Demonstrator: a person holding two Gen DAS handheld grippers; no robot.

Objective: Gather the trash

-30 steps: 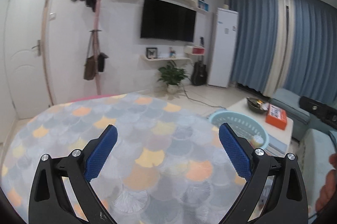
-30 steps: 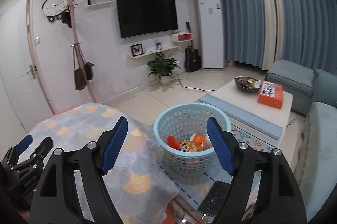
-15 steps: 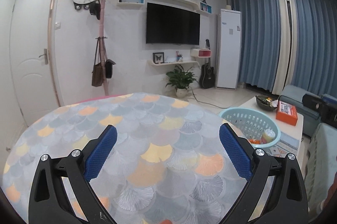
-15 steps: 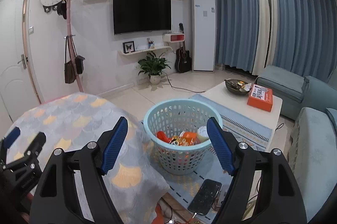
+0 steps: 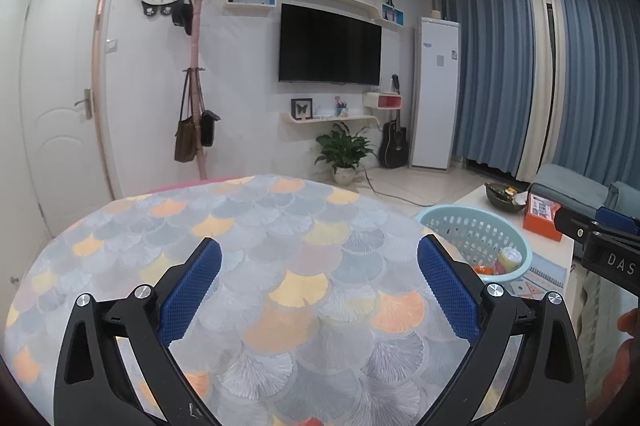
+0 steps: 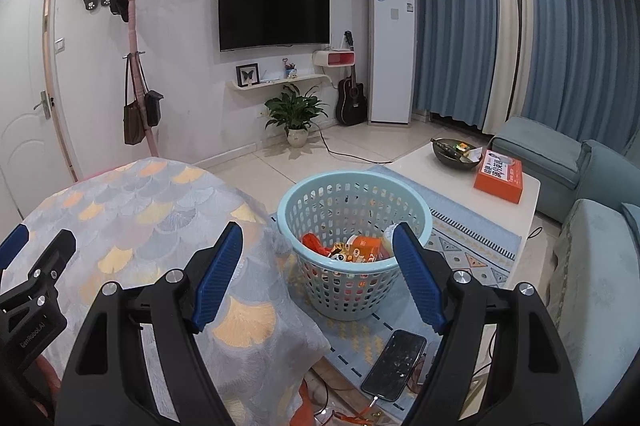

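A light blue plastic basket (image 6: pixel 354 209) stands on the floor rug beside the table, holding orange and red wrappers and other trash (image 6: pixel 356 248). It also shows in the left wrist view (image 5: pixel 476 232). My right gripper (image 6: pixel 318 262) is open and empty, held above the table edge, near the basket. My left gripper (image 5: pixel 318 276) is open and empty over the round table with the fan-pattern cloth (image 5: pixel 240 238). No loose trash shows on the cloth.
A white coffee table (image 6: pixel 460 181) carries an orange box (image 6: pixel 498 175) and a dark bowl (image 6: pixel 456 151). A phone (image 6: pixel 394 364) lies on the rug with cables. Blue sofas (image 6: pixel 592 226) stand at right. A plant (image 6: pixel 296 113), guitar and coat stand line the far wall.
Both grippers have lifted and tilted slightly, so the room sits lower in view. The basket shifted a little in each view. Both stay open and empty.
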